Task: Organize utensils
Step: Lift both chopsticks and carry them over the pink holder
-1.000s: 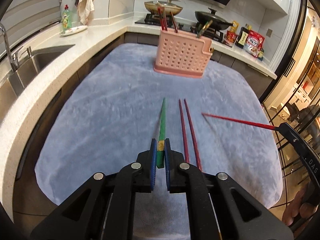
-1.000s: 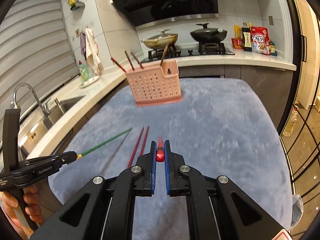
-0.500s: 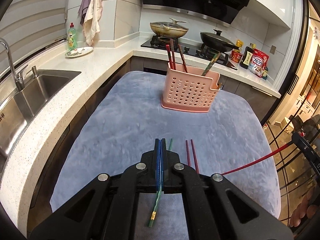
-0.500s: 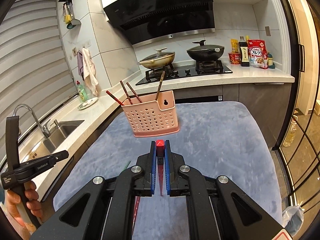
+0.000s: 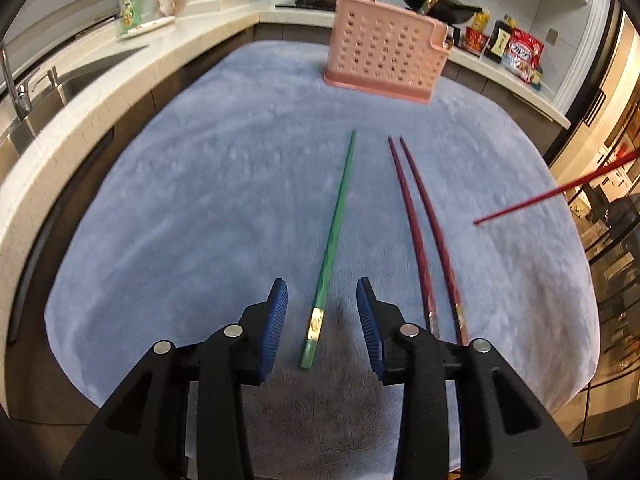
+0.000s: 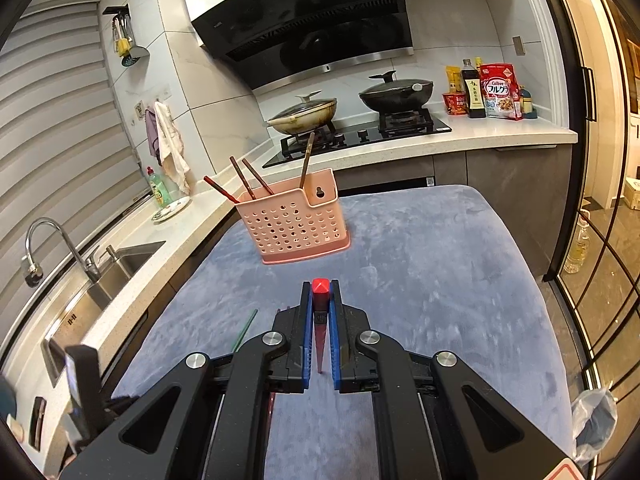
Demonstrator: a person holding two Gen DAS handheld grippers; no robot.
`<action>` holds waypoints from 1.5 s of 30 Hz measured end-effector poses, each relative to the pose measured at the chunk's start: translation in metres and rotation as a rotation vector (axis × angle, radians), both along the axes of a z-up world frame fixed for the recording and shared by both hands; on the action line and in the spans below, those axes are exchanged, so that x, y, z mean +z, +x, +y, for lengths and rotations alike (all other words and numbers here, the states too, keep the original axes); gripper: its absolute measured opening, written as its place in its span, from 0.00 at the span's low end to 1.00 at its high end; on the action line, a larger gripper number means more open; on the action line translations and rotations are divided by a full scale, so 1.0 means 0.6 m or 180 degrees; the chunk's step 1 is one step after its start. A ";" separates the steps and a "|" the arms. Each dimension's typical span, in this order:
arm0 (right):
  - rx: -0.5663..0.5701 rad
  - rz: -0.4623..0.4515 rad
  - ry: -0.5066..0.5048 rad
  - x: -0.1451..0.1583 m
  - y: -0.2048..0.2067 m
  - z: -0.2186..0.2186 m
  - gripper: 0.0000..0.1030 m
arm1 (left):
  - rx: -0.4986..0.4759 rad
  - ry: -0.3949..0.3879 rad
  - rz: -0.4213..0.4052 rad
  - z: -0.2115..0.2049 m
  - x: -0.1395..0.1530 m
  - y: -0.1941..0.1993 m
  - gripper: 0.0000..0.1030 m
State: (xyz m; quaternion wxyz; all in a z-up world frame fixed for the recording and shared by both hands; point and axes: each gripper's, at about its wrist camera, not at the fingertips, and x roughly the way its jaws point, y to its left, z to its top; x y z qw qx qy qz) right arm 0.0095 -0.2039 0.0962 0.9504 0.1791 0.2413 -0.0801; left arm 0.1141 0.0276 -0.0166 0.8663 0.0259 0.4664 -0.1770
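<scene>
A green chopstick (image 5: 334,236) lies on the blue-grey cloth (image 5: 200,200), its gold-banded end between the fingers of my left gripper (image 5: 322,300). The jaws are opening and the pads stand clear of it. Two dark red chopsticks (image 5: 420,232) lie just to its right. My right gripper (image 6: 321,292) is shut on a red chopstick (image 6: 320,286), whose square end sticks up between the pads; its shaft (image 5: 552,196) shows at the right of the left wrist view. The pink perforated basket (image 6: 294,224) stands at the far end of the cloth and holds several chopsticks.
A sink with a tap (image 6: 52,240) sits in the counter to the left. Behind the basket (image 5: 384,60) are a stove with two pans (image 6: 396,94) and food packets (image 6: 500,92). The cloth's right edge drops off toward a glass door (image 6: 600,240).
The left gripper, shut on the green chopstick a second ago, has come down and parted its jaws; the chopstick now lies on the cloth. The right gripper has risen a little, still holding the red chopstick.
</scene>
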 end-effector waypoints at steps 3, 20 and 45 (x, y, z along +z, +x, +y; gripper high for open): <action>0.0002 0.0002 0.0009 -0.001 -0.002 -0.001 0.07 | -0.0004 0.0061 0.0059 -0.004 -0.025 -0.004 0.33; -0.0003 -0.0015 -0.0004 0.000 -0.012 0.002 0.07 | -0.0096 0.0045 0.0096 -0.002 -0.026 -0.020 0.07; 0.0242 -0.0437 0.0052 0.125 0.105 -0.032 0.07 | -0.0046 -0.0329 -0.1066 -0.044 0.315 0.117 0.06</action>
